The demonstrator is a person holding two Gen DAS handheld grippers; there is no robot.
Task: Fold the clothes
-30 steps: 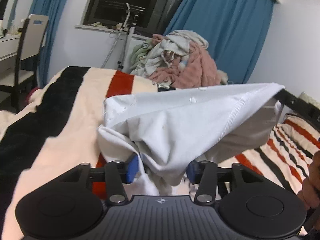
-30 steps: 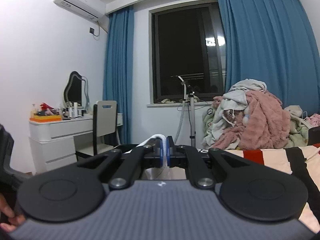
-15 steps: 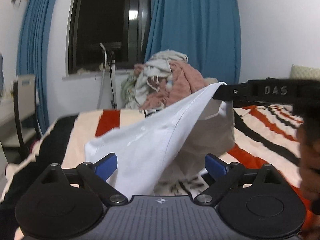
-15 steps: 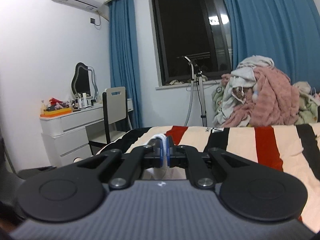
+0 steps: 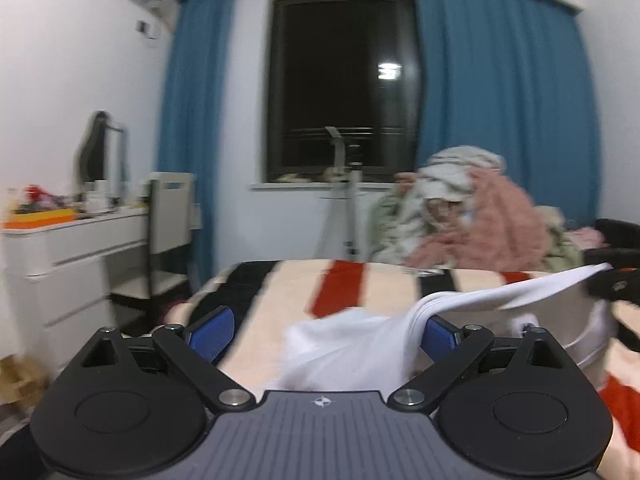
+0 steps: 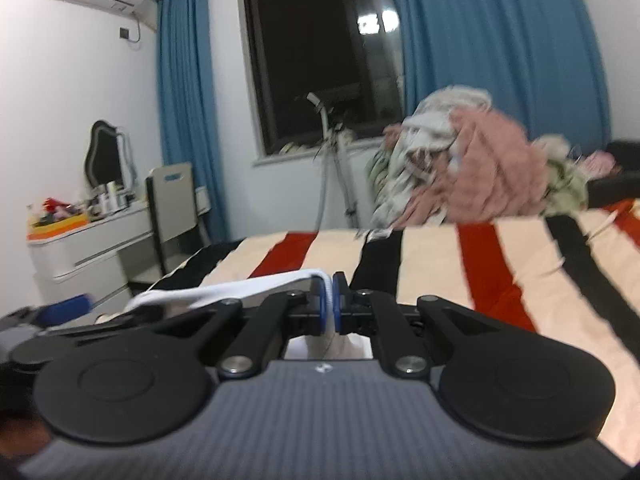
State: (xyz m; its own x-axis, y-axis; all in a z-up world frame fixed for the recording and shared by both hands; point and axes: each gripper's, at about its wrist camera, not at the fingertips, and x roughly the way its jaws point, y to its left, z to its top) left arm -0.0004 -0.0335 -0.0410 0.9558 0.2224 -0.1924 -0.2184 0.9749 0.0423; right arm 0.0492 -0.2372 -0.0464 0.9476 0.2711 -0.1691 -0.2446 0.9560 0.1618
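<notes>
Gaping wide in the left wrist view, the left claw (image 5: 325,330) grips nothing; the white garment (image 5: 352,354) drapes between its blue pads above the striped bed (image 5: 280,284), stretching rightward. In the right wrist view, the right claw (image 6: 329,304) is clenched on the garment's white edge (image 6: 224,290).

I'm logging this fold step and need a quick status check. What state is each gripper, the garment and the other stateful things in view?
left hand-held gripper: open, white garment draped between its fingers
right hand-held gripper: shut on the white garment
white garment: lifted at one edge, unfolded, sagging toward the striped bed
clothes pile: heaped, unfolded
curtains: drawn open
window: dark outside
</notes>
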